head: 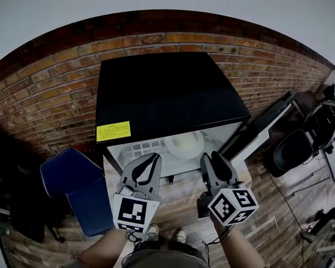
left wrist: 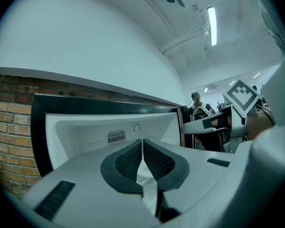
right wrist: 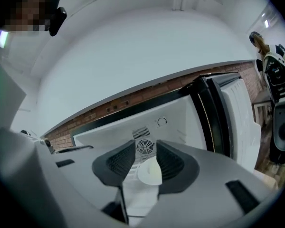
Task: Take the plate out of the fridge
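A white plate (head: 184, 144) lies on the shelf inside the open black mini fridge (head: 167, 88). Both grippers are held level in front of the opening, apart from the plate. My left gripper (head: 155, 157) is left of the plate; in the left gripper view its pads (left wrist: 142, 142) meet at the tips with nothing between them. My right gripper (head: 210, 156) is to the right, with its jaws apart. In the right gripper view the plate (right wrist: 149, 173) shows through the gap of the right gripper (right wrist: 146, 147), further in and untouched.
The fridge door (head: 268, 124) stands swung open to the right. A blue seat (head: 78, 188) sits on the floor left of the fridge, against the brick wall (head: 44, 99). A black chair (head: 293, 149) stands beyond the door. A fan grille (right wrist: 143, 146) marks the fridge's back wall.
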